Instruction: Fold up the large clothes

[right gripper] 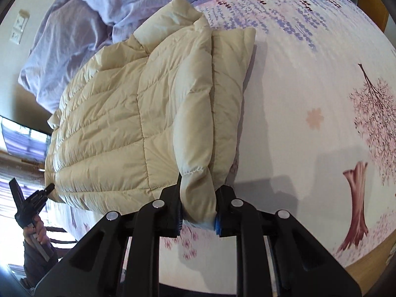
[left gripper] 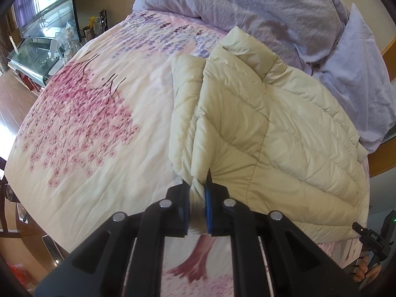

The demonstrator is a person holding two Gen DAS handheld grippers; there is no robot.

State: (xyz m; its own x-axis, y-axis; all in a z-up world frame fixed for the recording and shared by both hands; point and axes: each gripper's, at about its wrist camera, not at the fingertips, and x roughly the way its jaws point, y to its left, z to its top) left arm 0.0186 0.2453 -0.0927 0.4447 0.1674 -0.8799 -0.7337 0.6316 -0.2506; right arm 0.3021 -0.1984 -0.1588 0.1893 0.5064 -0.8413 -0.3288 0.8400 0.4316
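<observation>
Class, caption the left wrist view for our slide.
Left gripper pinches a cream puffer jacket's corner over a blossom-print quilt.

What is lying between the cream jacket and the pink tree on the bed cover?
Nothing: in the left wrist view, only bare bed cover lies between the cream jacket and the pink tree.

Quilted, faintly glossy puffer jacket point(left gripper: 272, 133) on matt cotton bedspread point(left gripper: 99, 128).

Opposite close wrist views, shared jacket point(left gripper: 259, 123) (bed-level)
</observation>
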